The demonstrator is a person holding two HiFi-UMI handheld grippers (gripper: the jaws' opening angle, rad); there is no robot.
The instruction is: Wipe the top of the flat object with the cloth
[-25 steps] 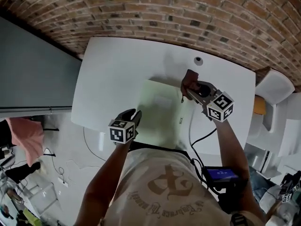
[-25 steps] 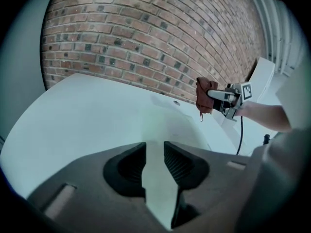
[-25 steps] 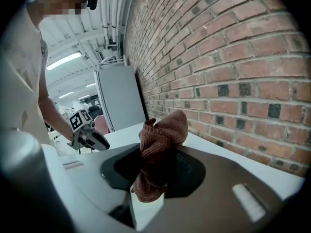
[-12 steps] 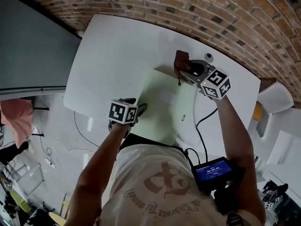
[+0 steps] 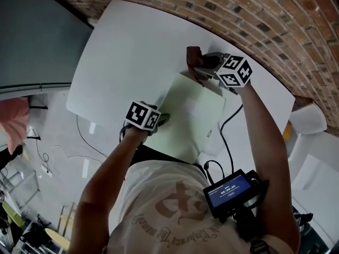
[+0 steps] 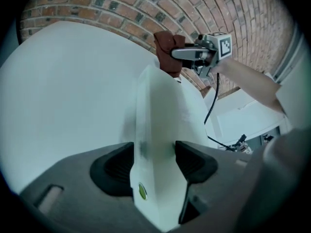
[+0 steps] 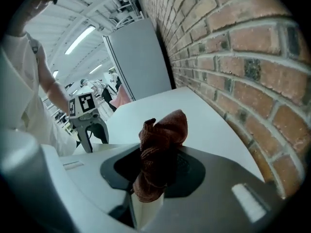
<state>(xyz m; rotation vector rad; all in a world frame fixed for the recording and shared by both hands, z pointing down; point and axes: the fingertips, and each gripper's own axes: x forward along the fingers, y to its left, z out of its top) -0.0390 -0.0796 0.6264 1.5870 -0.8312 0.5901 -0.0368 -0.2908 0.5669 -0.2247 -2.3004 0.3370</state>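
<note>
We look steeply down on a white table (image 5: 122, 52) that stands against a brick wall (image 5: 238, 9). A pale green flat object (image 5: 190, 112) lies on it, set diagonally at the table's near edge, just in front of the person. One of its corners points toward the edge by the wall.

The left gripper (image 5: 163, 119) sits at the near left corner of the flat object. Its jaws stand wide apart and have just been opening. That corner of the flat object lies between them, and we see no clear squeeze on it.

The right gripper (image 5: 200, 66) hangs at the far corner of the flat object. Its jaws are closed on a bunched brown cloth (image 5: 193, 57), and folds of it stick out beyond the jaws. We cannot tell whether the cloth touches the surface yet. A black cable (image 5: 228, 126) runs along the table's right side beside the flat object.

We judge the flat object to be thin, stiff, light and smooth, so it may slide on the smooth table when rubbed. The near corner, where the left gripper waits, looks like the best place to take hold of it or pin it, which leaves the top free.

The cloth looks soft and limp and will fold under pressure. We think it is best held by its bunched middle, as it is now, with a wad left proud of the jaws so that fabric rather than hard fingertips meets the surface.
</note>
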